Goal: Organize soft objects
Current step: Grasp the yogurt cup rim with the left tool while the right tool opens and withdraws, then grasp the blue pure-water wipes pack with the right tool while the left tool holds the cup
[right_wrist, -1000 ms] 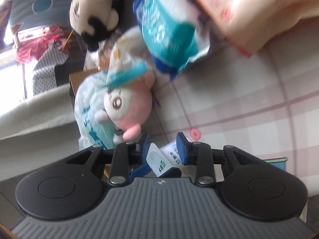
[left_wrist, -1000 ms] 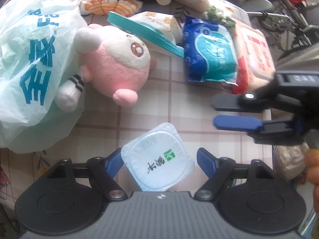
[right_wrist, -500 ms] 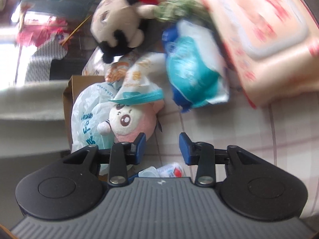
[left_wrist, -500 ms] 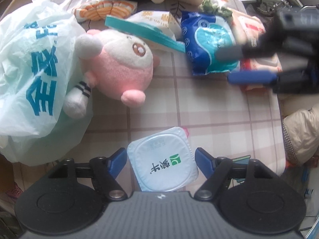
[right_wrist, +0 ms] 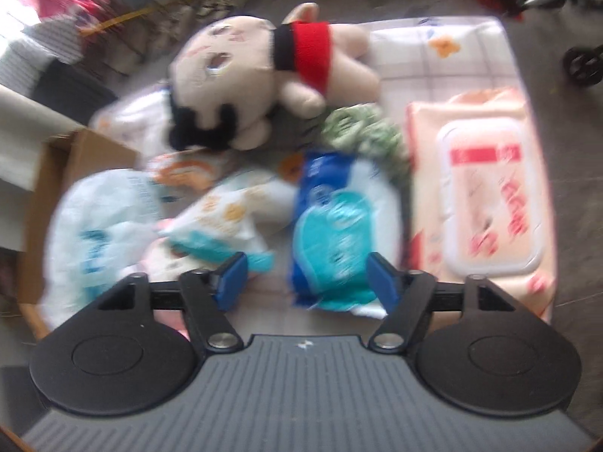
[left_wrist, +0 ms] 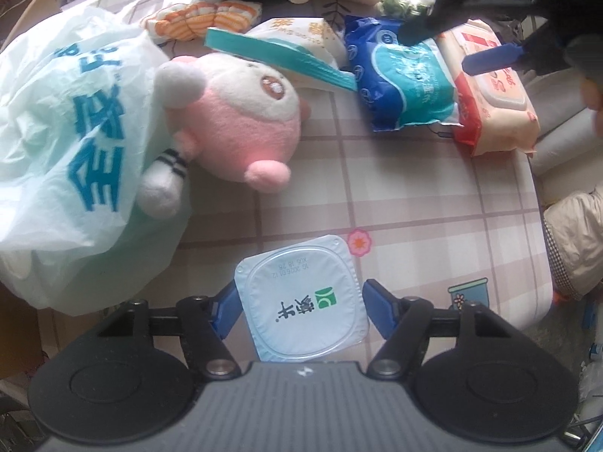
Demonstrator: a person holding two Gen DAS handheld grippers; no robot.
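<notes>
Between the left gripper's [left_wrist: 299, 307] closing fingers sits the yogurt cup [left_wrist: 301, 303], barely pinched, while the right gripper [right_wrist: 305, 277], opened wide and empty, hovers above the unsorted blue tissue pack [right_wrist: 339, 233].

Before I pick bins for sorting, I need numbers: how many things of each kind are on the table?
Plush toys: 2, a pink one and a beige one with a red collar.
Soft packets: 4, blue, peach wipes, teal-edged white, orange-striped.
Plastic bags: 1.
Sealed cups: 1.
Green crumpled item: 1.
Total: 9
</notes>
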